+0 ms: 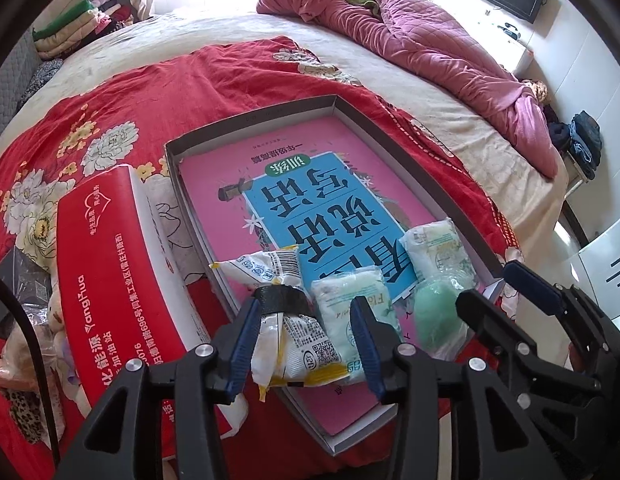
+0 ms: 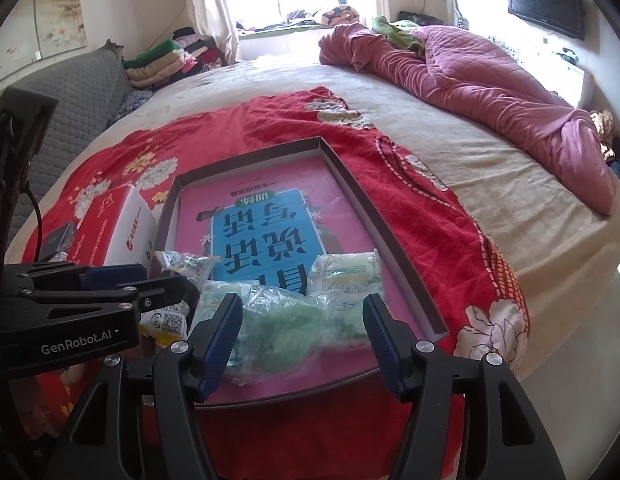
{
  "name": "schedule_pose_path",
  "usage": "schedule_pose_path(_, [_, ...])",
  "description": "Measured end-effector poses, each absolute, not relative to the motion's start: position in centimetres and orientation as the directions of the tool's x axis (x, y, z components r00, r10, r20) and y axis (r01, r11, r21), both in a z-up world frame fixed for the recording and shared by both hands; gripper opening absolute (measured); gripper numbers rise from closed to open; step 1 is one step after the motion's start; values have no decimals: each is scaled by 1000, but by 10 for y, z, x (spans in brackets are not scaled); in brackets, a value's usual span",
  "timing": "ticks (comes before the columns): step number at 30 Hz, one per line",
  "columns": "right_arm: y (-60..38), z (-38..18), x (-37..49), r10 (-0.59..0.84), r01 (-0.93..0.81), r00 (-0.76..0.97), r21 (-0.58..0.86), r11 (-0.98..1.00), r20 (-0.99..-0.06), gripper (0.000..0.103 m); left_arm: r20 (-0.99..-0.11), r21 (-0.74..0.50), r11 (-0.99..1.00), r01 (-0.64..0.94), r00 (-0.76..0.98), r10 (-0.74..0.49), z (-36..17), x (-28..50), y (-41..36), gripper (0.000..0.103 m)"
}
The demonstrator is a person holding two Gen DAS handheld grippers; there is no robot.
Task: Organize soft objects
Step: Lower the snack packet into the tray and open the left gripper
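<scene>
A shallow grey tray [image 1: 253, 114] lies on a red floral cloth [image 1: 121, 92] spread over the bed [image 1: 237, 28]; its low rim runs unbroken on the far and right sides, and the near corner comes close to the cloth's near edge. A pink book [image 1: 213, 184] with a blue panel covers the tray floor. The far two thirds of the tray are bare of packs; the near end is crowded. Four soft packs counted there: a white-yellow pack [image 1: 297, 344] at the near left, a pale green pack [image 1: 350, 300] just beside it, a clear bag of green fluff [image 1: 438, 312] next on the right, and a second pale green pack [image 1: 434, 244] behind that, close to the right rim. One red box [image 1: 105, 264] stands outside the tray, against its left rim, leaving little room on that side. Right of the tray the cloth and bare bed are open up to a rumpled pink quilt [image 1: 450, 52]. The left gripper [image 1: 305, 340] is half open, its fingers to either side of the white-yellow pack; the left pad is close to the pack, contact cannot be told, and the right one stands over the neighbouring green pack. The right gripper [image 2: 301, 340] is also half open, straddling the bag of green fluff with the pads clear of it on both sides. Two grippers, near each other over the tray's near end.
</scene>
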State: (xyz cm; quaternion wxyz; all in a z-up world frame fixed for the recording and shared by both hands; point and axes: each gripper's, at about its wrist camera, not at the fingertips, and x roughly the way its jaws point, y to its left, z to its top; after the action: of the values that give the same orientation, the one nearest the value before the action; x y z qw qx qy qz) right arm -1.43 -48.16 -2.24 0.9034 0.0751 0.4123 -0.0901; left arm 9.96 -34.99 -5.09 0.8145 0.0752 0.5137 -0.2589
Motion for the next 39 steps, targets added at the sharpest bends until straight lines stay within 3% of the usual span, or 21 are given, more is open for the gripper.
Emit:
schedule_pose_path(11, [-489, -4, -23, -140, 264, 657, 52, 963, -740, 69, -849, -133, 844, 519, 381, -368, -24, 86, -344, 69])
schedule_pose_path(28, [-468, 31, -34, -210, 284, 677, -12, 959, -705, 76, -819, -114, 858, 500, 442, -366, 11, 64, -309, 77])
schedule_pose_path(32, [-461, 40, -36, -225, 287, 681, -29, 958, -696, 77, -809, -111, 862, 495, 458, -368, 19, 61, -300, 86])
schedule_pose_path(39, [-444, 60, -40, -220, 263, 705, -40, 964, -675, 77, -791, -112, 871, 479, 487, -370, 36, 54, -281, 86])
